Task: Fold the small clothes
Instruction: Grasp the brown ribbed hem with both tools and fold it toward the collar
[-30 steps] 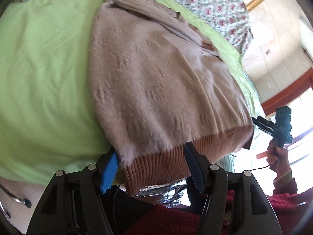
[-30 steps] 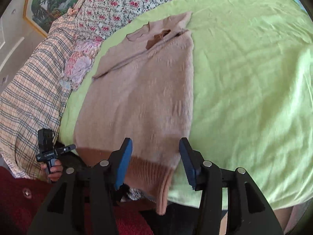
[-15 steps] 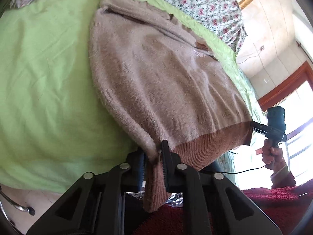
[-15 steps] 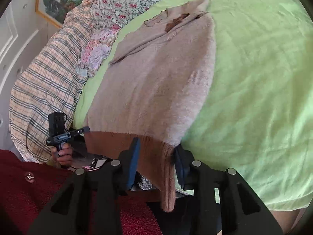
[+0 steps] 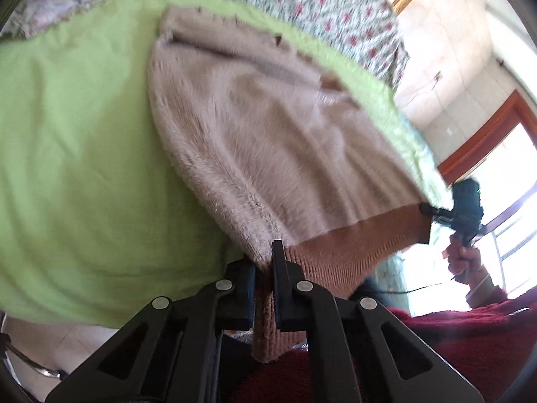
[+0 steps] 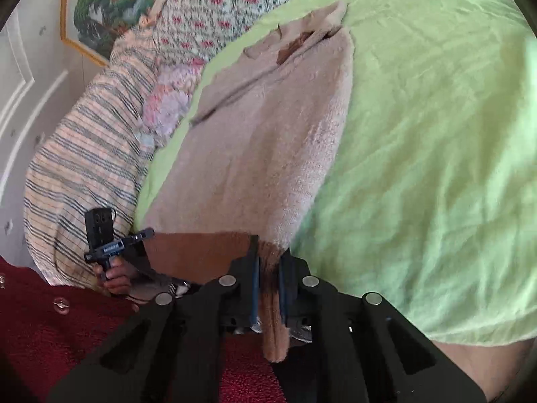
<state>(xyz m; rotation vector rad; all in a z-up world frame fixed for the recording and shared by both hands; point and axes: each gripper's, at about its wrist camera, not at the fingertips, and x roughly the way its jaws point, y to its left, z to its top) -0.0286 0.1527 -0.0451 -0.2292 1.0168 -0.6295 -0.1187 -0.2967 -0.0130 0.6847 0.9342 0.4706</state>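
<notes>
Got both claws on the hem now. My left gripper [image 5: 263, 282] at the bottom centre of its view has just closed and is clamped on the ribbed brown hem corner of the fuzzy beige knit sweater [image 5: 268, 141]; the right gripper [image 6: 268, 288] has just closed too and pinches the opposite hem corner, a strip of rib dangling below its jaws.

The sweater lies flat on the lime-green bedsheet [image 6: 436, 134], neck at the far end near the top of the frame, and the sleeves look already folded in across the body. So I'd say the bottom-to-top fold hasn't started; that and any final tidy-up are what's left.

The hem hangs over the near bed edge. There's open sheet beyond and to the right side of the right view. The floral quilt [image 6: 214, 6] and striped plaid blanket [image 6: 94, 154] crowd the upper left, just beside the collar.
</notes>
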